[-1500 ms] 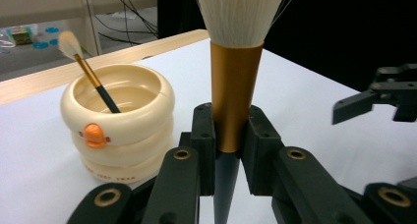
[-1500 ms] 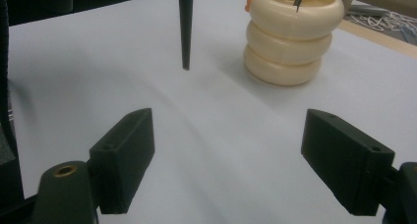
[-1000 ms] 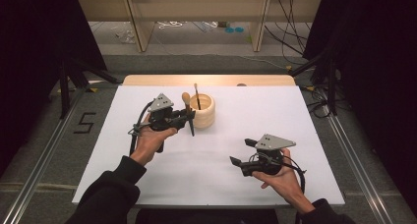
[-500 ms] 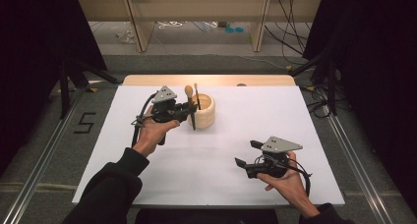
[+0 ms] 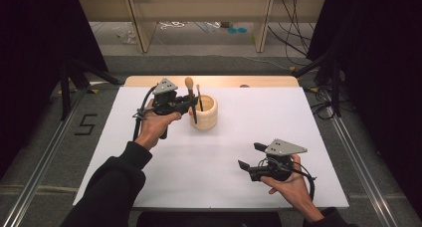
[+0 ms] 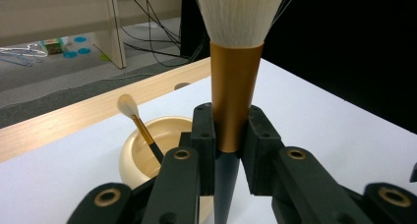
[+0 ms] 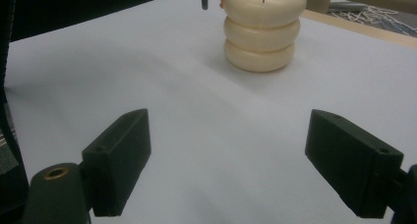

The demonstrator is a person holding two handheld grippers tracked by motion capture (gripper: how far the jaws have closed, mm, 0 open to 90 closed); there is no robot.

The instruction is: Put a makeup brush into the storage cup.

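The jaws of the left gripper (image 6: pixel 231 135) are clamped on the gold ferrule of a large makeup brush (image 6: pixel 236 81), which stands upright between them with its white bristle head above and its dark handle tapering down below. In the high view this gripper (image 5: pixel 185 103) holds the brush (image 5: pixel 190 95) just beside the rim of a ribbed, cream-coloured wooden cup (image 5: pixel 205 112), on the side towards the hand. Judging by that placing, the step in hand is the transfer of the brush at the cup, either dropping it in or lifting it clear; which of the two cannot be told from this moment alone. If it goes in, the next move calls for bringing the handle tip over the cup's mouth, keeping the brush vertical, lowering it past the smaller brush (image 6: pixel 140 128) that leans inside, and only then releasing.

The jaws of the right gripper (image 7: pixel 246 165) stand wide apart with nothing between them, low over the bare white worktop (image 7: pixel 147 71), well apart from the cup (image 7: pixel 262 30) ahead of them.

Counted: two grippers, two brushes (one held, one in the cup), one cup.
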